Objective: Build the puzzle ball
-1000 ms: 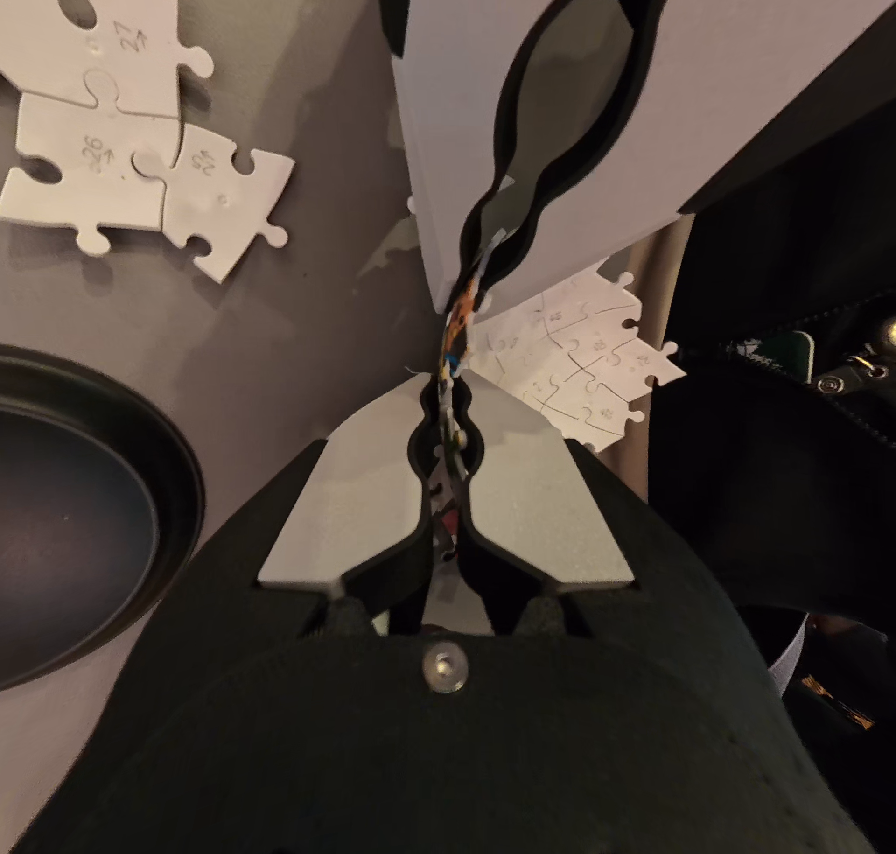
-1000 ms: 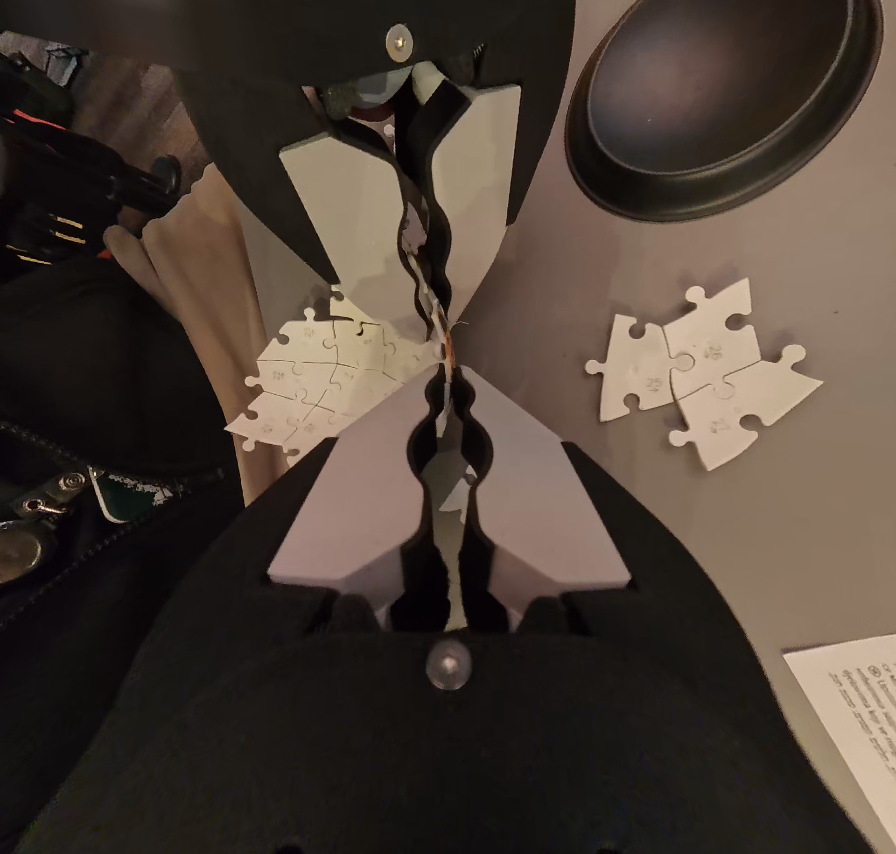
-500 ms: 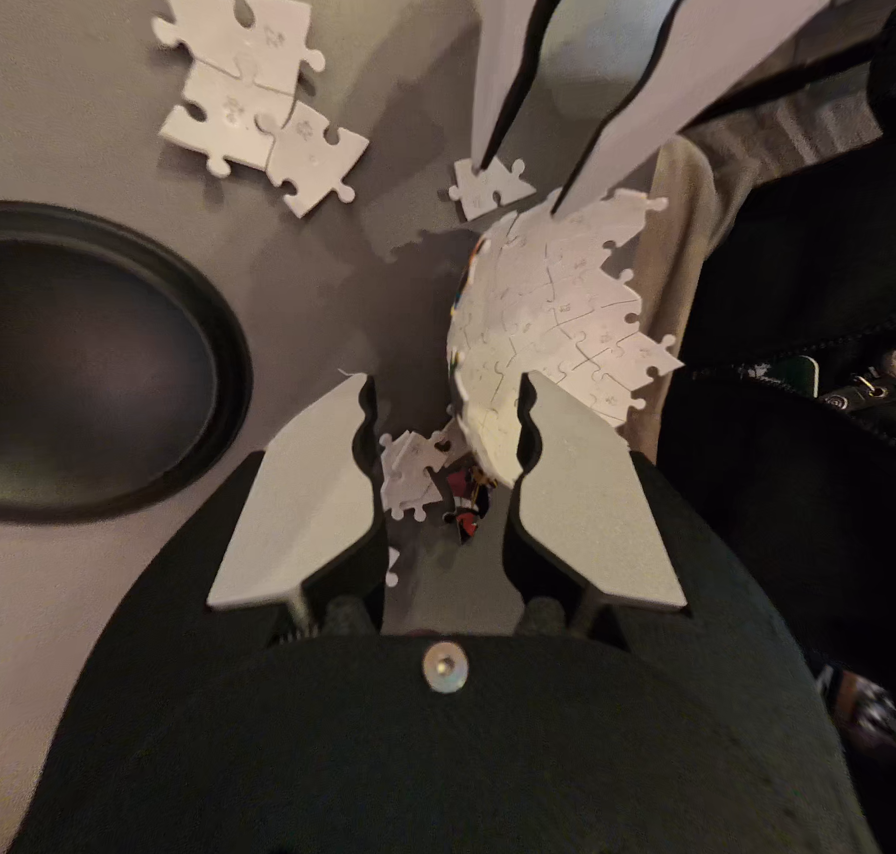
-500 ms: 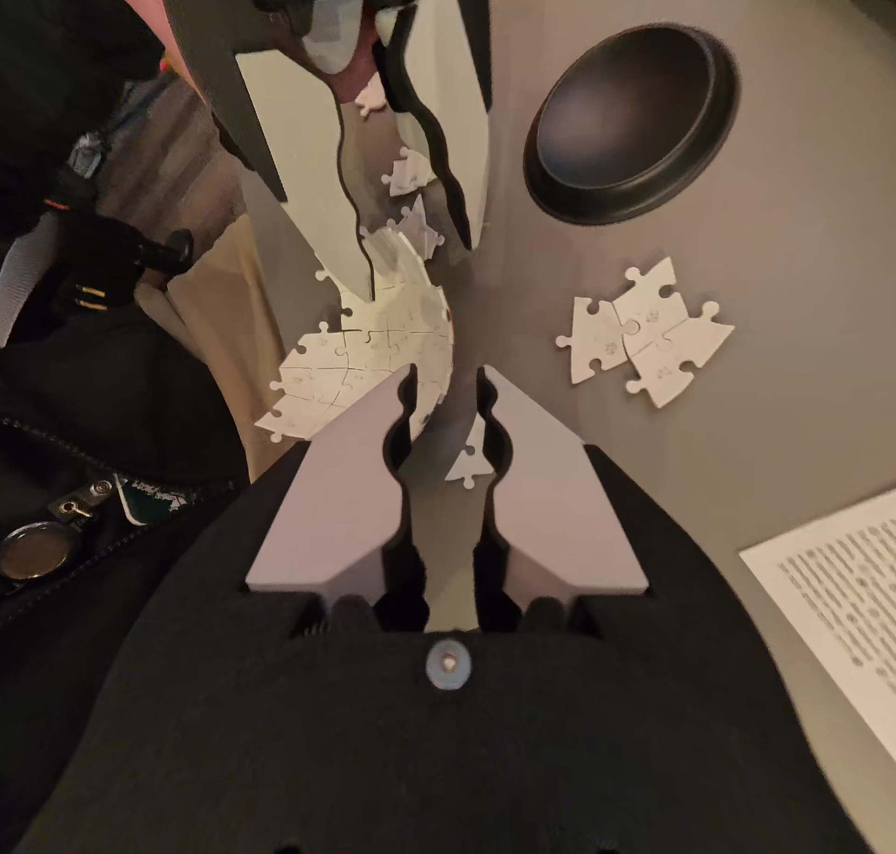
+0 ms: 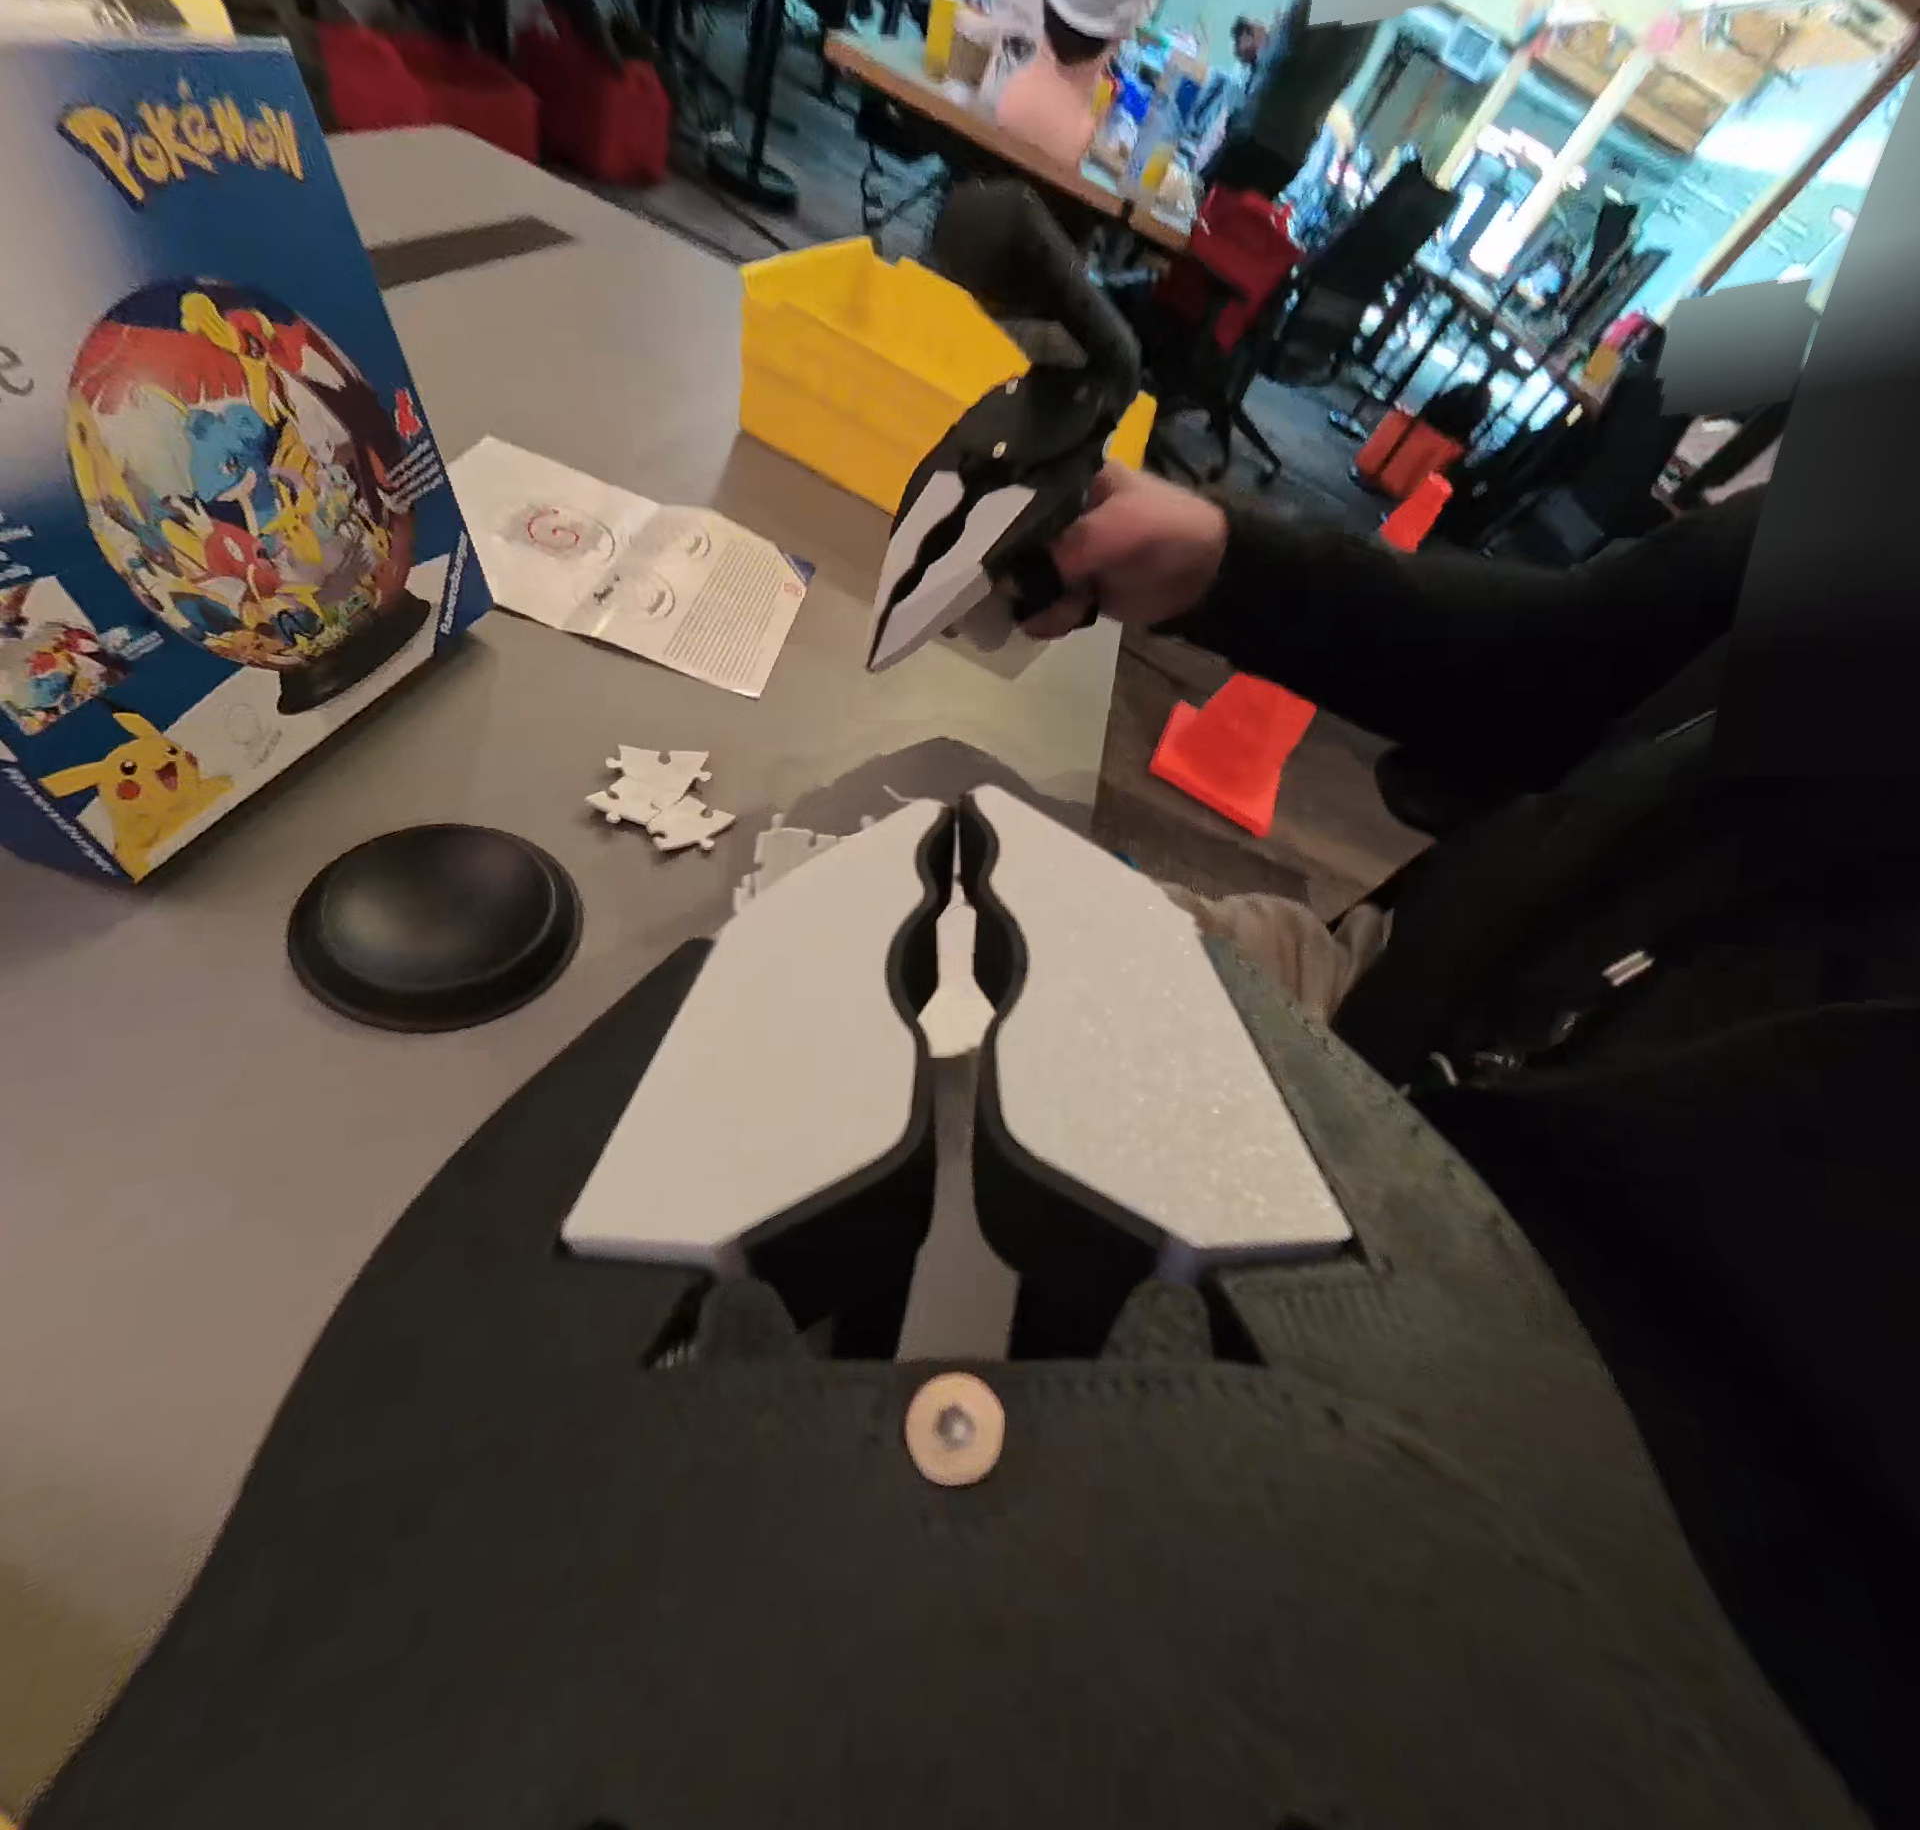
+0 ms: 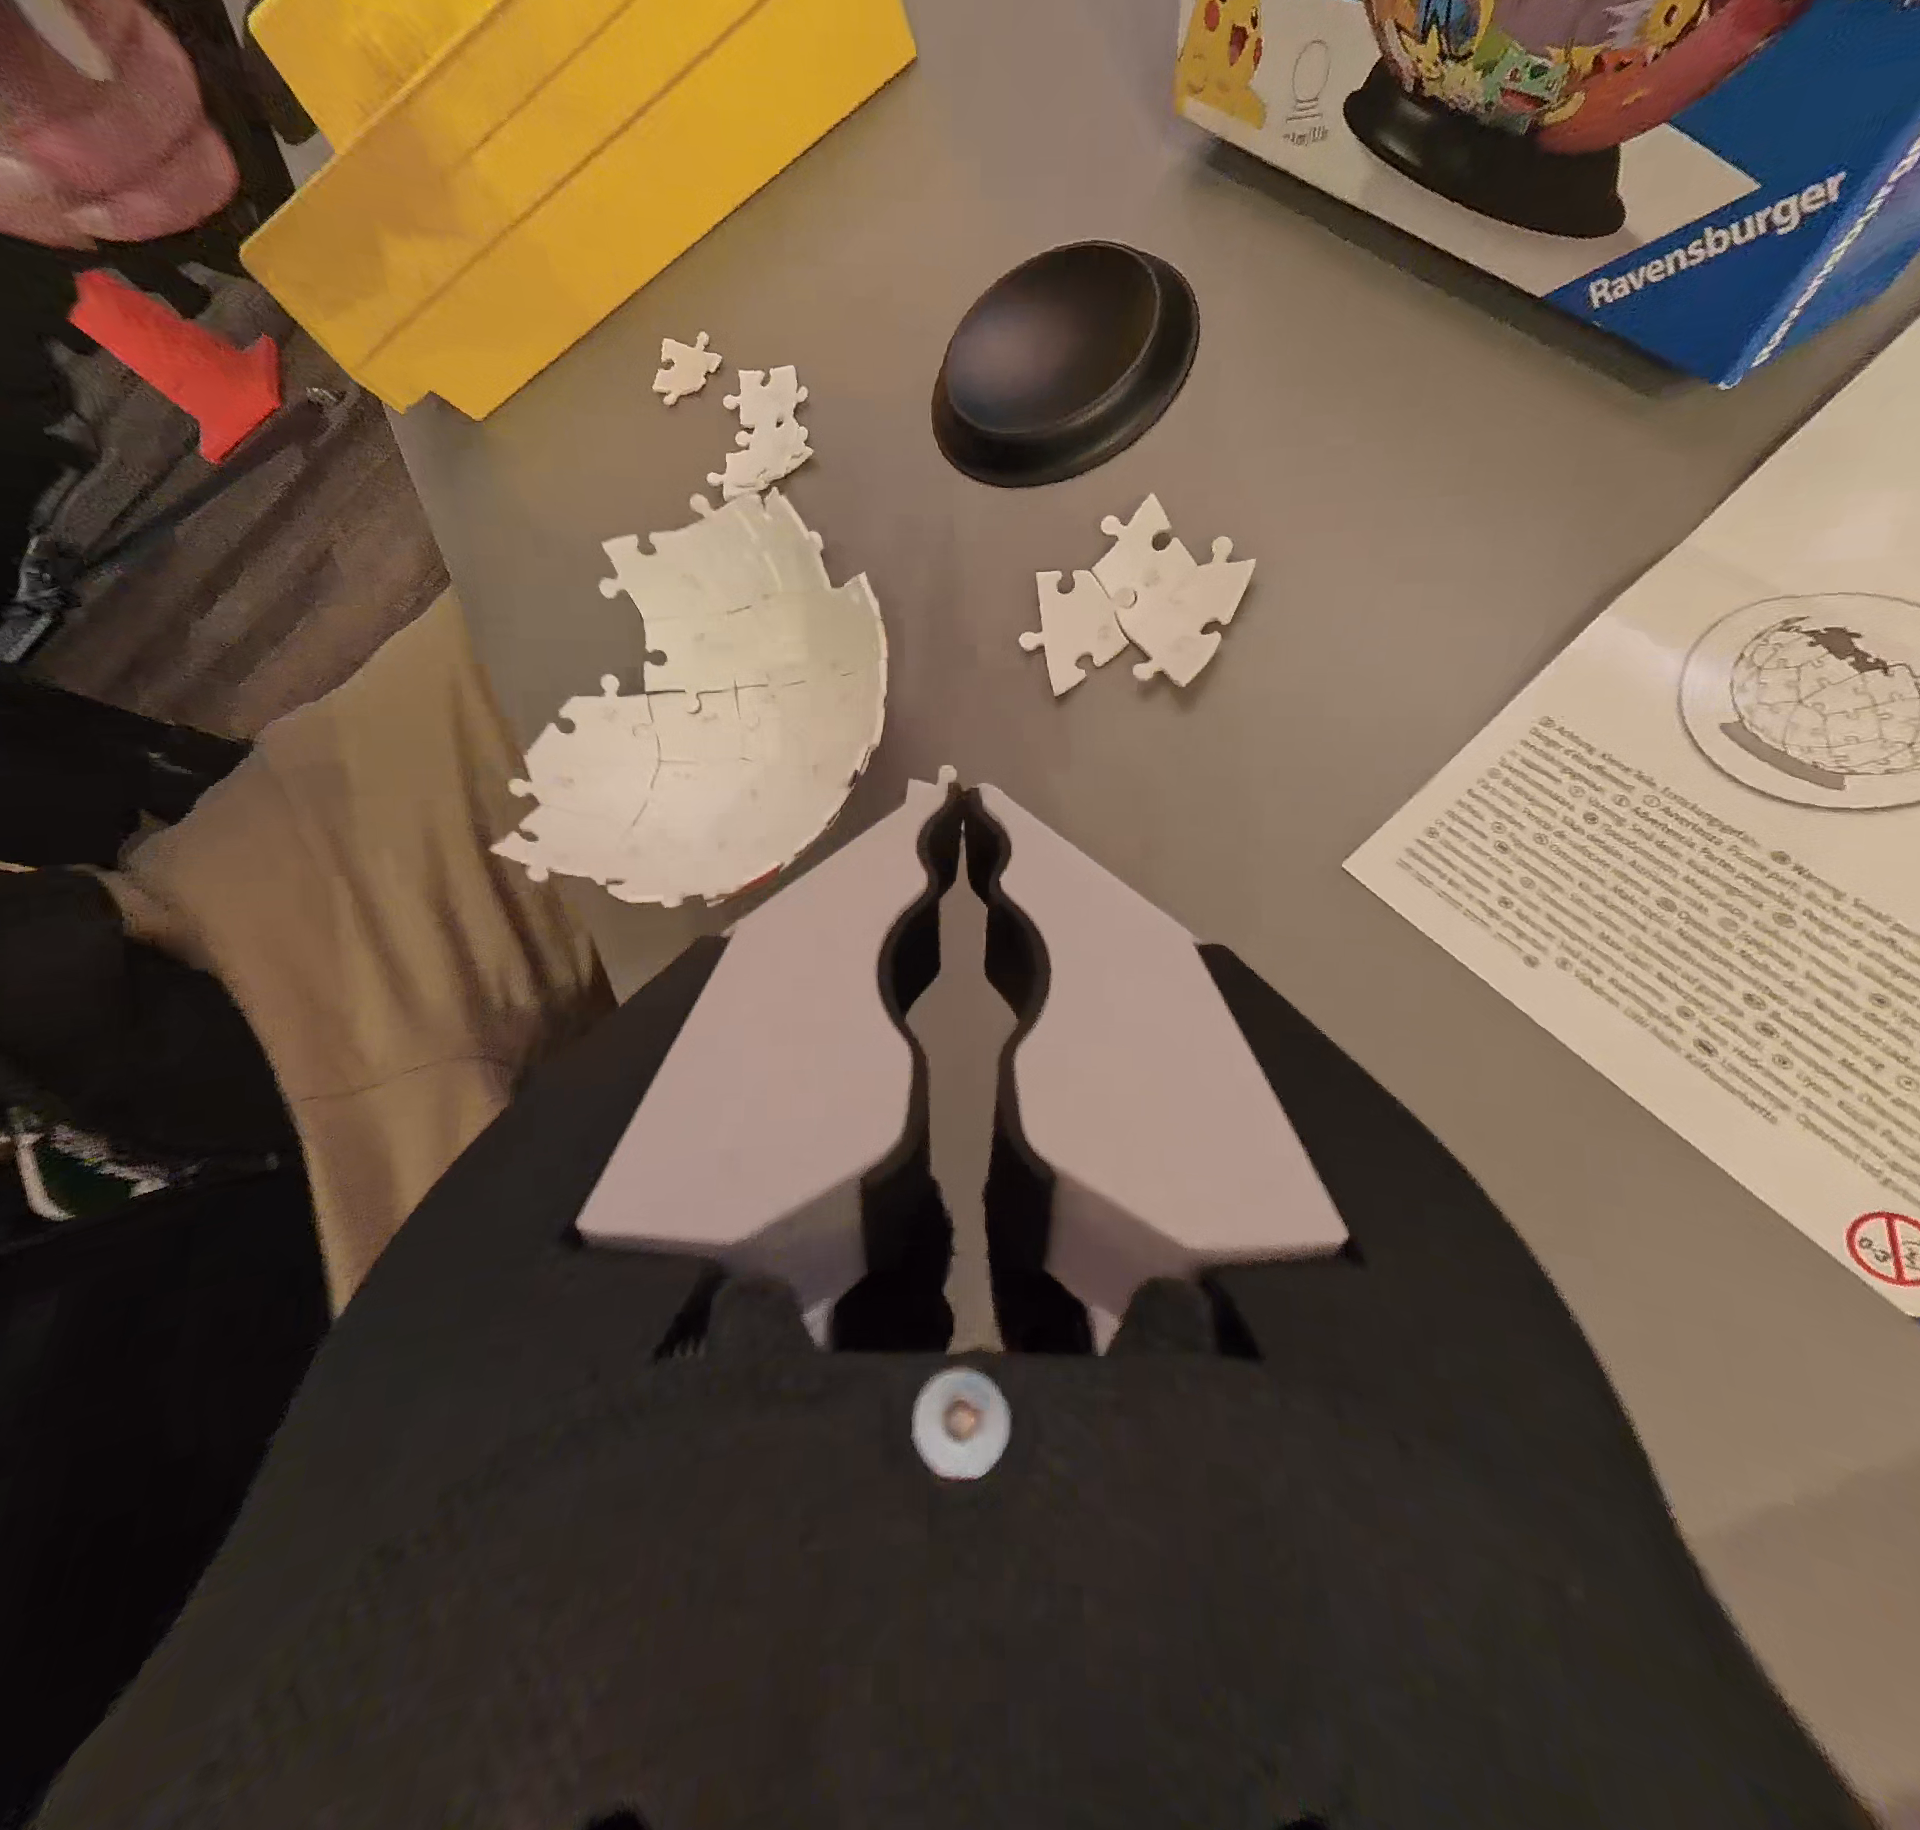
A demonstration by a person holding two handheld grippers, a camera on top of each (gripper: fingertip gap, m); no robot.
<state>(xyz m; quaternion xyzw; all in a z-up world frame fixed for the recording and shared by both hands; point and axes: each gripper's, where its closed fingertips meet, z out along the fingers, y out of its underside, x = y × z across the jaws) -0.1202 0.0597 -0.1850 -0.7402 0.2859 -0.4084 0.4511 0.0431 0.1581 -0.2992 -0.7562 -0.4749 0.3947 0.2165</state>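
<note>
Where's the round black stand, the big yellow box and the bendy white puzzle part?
Round black plastic stand (image 6: 1065,362), right wrist view, domed top.
Yellow plastic bin (image 6: 582,128), right wrist view, side wall.
Curved white puzzle shell (image 6: 727,731), right wrist view, inner face.

place: shared workshop (busy) | cues: cluttered worktables (image 5: 997,154); office chairs (image 5: 1351,263); yellow bin (image 5: 862,378)

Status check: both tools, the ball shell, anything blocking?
Left tool shut, empty. Right tool shut, empty, lifted off the table. Part-built ball shell lying loose at table edge, loose pieces beside black stand. Nothing blocking.
</note>
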